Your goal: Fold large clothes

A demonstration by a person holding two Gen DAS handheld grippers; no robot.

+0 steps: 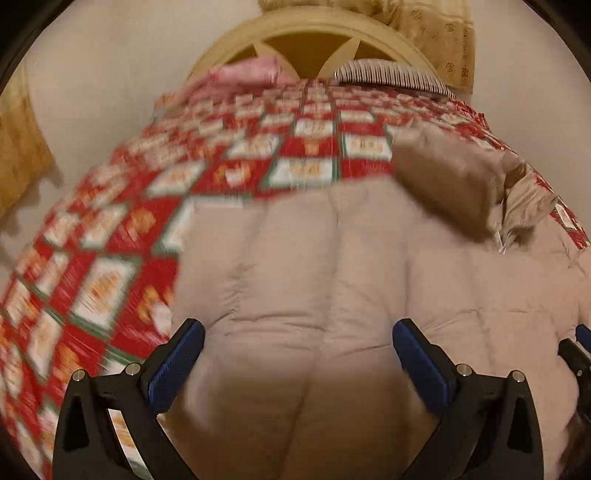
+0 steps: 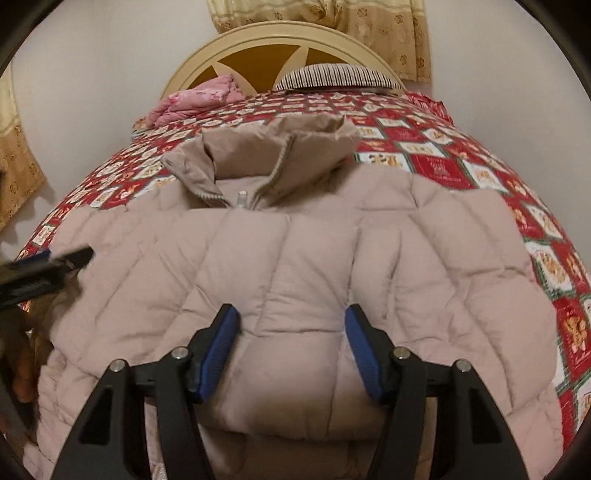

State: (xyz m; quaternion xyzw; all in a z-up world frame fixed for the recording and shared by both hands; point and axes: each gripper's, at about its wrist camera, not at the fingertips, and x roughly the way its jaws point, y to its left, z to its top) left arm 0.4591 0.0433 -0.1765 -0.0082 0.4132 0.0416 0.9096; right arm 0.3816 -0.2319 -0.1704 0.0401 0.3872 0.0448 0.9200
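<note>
A beige quilted puffer jacket [image 2: 295, 258] lies on the bed with its collar [image 2: 273, 155] toward the headboard. My right gripper [image 2: 291, 321] is open, its blue pads [image 2: 218, 350] on either side of a puffed panel near the jacket's lower middle. My left gripper [image 1: 297, 332] is open wide over the jacket's left part [image 1: 314, 266]; this view is motion-blurred. The left gripper also shows at the left edge of the right wrist view [image 2: 48, 266]. The right gripper's tip shows at the right edge of the left wrist view [image 1: 580, 347].
The bed carries a red, white and green patterned quilt [image 2: 480, 166]. A pink cloth [image 2: 199, 99] and a striped pillow [image 2: 340, 75] lie by the cream headboard [image 2: 280, 37]. Yellow curtains [image 2: 369, 22] hang behind. A wall stands to the left.
</note>
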